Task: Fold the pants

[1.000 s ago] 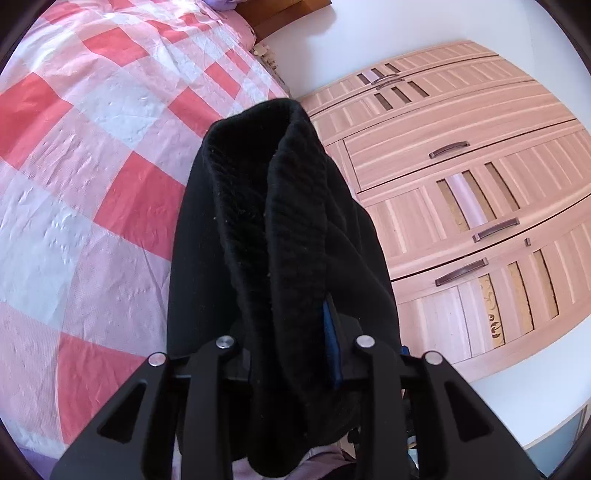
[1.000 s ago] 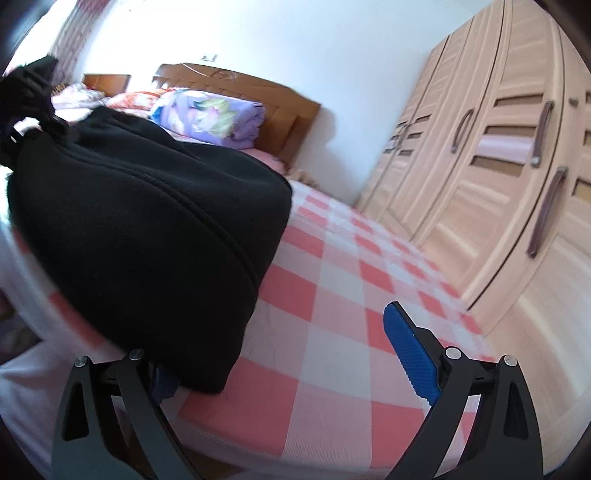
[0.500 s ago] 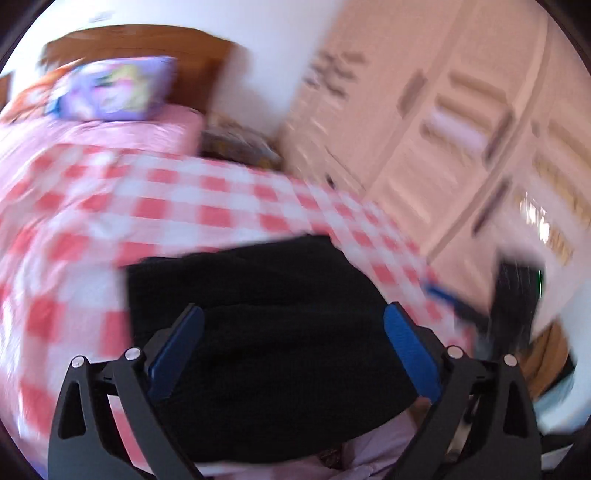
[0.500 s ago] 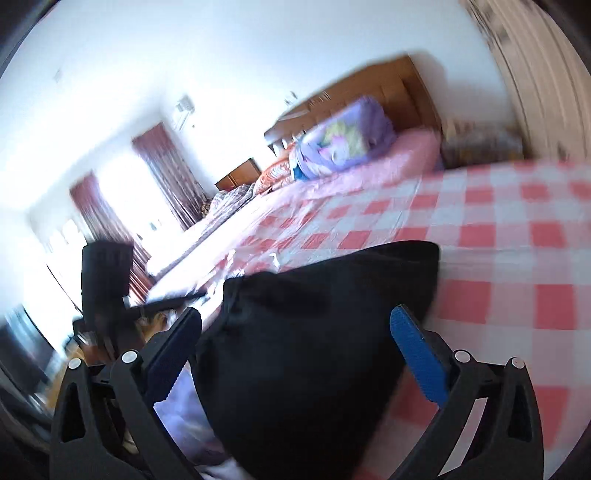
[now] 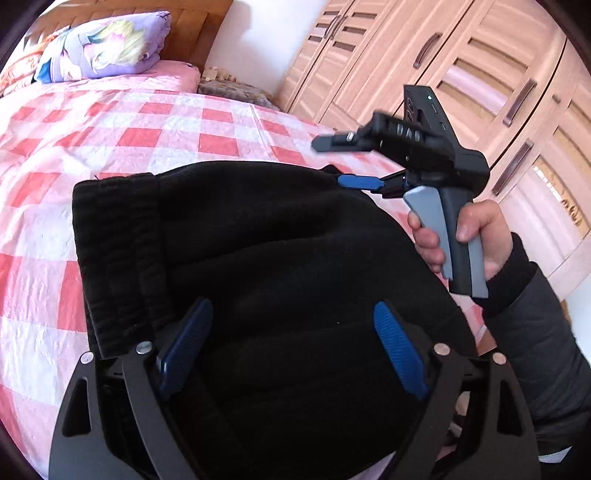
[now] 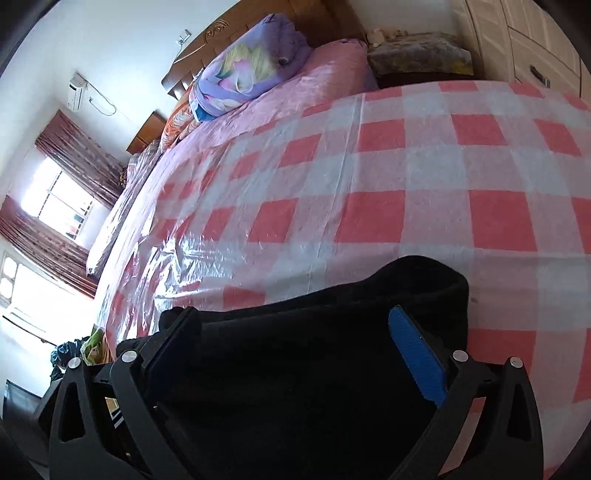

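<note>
The black pants (image 5: 258, 251) lie folded in a thick bundle on the red-and-white checked bed cover (image 5: 147, 125), near its front edge. Their ribbed waistband (image 5: 110, 254) faces left. My left gripper (image 5: 291, 339) is open just above the bundle's near side, holding nothing. My right gripper (image 5: 343, 158) shows in the left wrist view at the bundle's far right corner, jaws apart, held in a hand (image 5: 461, 236). In the right wrist view the right gripper (image 6: 295, 332) is open over the pants (image 6: 314, 369).
A purple floral folded quilt (image 5: 103, 44) lies by the wooden headboard (image 5: 192, 26). A wooden wardrobe (image 5: 480, 74) stands along the right of the bed. A window with red curtains (image 6: 62, 192) is at far left in the right wrist view.
A second ago my left gripper was shut on the hanging pants. It has let go and opened; the pants now lie folded on the bed. Both grippers swung over the bundle.
</note>
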Motion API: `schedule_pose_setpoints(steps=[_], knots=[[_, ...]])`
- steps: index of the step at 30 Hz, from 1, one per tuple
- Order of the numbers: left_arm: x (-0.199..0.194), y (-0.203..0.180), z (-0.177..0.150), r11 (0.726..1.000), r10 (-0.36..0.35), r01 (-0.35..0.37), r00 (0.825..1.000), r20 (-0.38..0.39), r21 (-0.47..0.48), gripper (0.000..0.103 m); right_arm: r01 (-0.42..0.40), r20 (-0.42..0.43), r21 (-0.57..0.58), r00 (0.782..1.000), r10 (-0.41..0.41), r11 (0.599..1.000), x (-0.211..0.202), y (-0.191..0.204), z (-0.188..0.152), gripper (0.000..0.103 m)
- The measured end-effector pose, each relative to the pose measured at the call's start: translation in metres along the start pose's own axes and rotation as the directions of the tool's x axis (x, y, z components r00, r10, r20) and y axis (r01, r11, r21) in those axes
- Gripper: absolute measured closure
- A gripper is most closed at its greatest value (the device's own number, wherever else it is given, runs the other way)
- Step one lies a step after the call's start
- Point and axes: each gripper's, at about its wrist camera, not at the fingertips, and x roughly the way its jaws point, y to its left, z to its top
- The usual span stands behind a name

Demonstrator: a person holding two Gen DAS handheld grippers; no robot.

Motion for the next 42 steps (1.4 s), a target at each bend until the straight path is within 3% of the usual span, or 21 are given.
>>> schedule_pose_setpoints(steps=[3, 6, 9, 12, 14, 16, 18, 20, 22, 26, 30, 34, 37, 42], knots=[[-0.003, 0.005, -0.003, 0.999, -0.037, 0.037, 0.999, 0.019, -0.01, 0.015, -0.169, -0.047, -0.004, 0.985, 0.169, 0.986, -0.004, 0.029, -0.003, 0.004], [-0.005, 0.001, -0.004, 1.0, -0.02, 0.02, 1.0, 0.019, -0.006, 0.015, -0.3, -0.212, -0.042, 0.935, 0.285, 0.953, 0.024, 0.066, -0.018, 0.004], [-0.003, -0.004, -0.004, 1.0, 0.01, -0.011, 1.0, 0.015, 0.009, 0.015, -0.183, -0.228, -0.091, 0.961, 0.158, 0.979, 0.063, 0.071, -0.023, 0.004], [-0.001, -0.009, -0.004, 0.998, 0.041, -0.041, 0.999, 0.005, 0.039, 0.015, -0.21, -0.18, 0.043, 0.96, 0.214, 0.977, 0.07, 0.056, -0.006, 0.004], [0.0, -0.011, -0.004, 0.997, 0.054, -0.054, 0.999, 0.003, 0.048, 0.015, -0.238, -0.153, 0.058, 0.958, 0.244, 0.97, 0.06, 0.06, -0.004, 0.004], [-0.001, -0.011, -0.005, 0.997, 0.058, -0.058, 0.998, 0.006, 0.048, 0.015, -0.306, -0.133, 0.042, 0.942, 0.309, 0.951, 0.046, 0.069, -0.011, 0.004], [-0.001, -0.012, -0.006, 0.997, 0.06, -0.06, 0.998, 0.008, 0.05, 0.015, -0.384, -0.141, 0.039, 0.912, 0.385, 0.923, 0.037, 0.078, -0.021, 0.004], [-0.001, -0.013, -0.007, 0.996, 0.066, -0.067, 0.998, 0.013, 0.055, 0.015, -0.404, -0.199, 0.008, 0.896, 0.398, 0.915, 0.041, 0.088, -0.035, 0.004], [0.0, -0.014, -0.007, 0.995, 0.079, -0.08, 0.997, 0.017, 0.059, 0.014, -0.352, -0.252, -0.005, 0.906, 0.339, 0.936, 0.054, 0.089, -0.038, 0.004], [0.002, -0.019, -0.008, 0.99, 0.114, -0.114, 0.993, 0.014, 0.086, 0.014, -0.319, -0.219, 0.006, 0.924, 0.313, 0.948, 0.061, 0.089, -0.02, 0.004], [0.002, -0.019, -0.008, 0.99, 0.116, -0.117, 0.993, 0.01, 0.084, 0.014, -0.362, -0.171, 0.073, 0.914, 0.369, 0.93, 0.038, 0.083, -0.022, 0.004], [0.002, -0.023, -0.01, 0.987, 0.127, -0.128, 0.992, 0.016, 0.098, 0.014, -0.291, -0.131, 0.003, 0.948, 0.289, 0.957, -0.007, 0.073, -0.056, 0.004], [0.002, -0.023, -0.01, 0.986, 0.132, -0.133, 0.991, 0.022, 0.099, 0.013, -0.171, -0.13, -0.044, 0.978, 0.165, 0.984, -0.025, 0.053, -0.09, 0.004], [0.004, -0.028, -0.011, 0.981, 0.153, -0.155, 0.988, 0.028, 0.116, 0.01, -0.205, -0.037, -0.086, 0.979, 0.203, 0.975, -0.044, 0.039, -0.107, 0.004]])
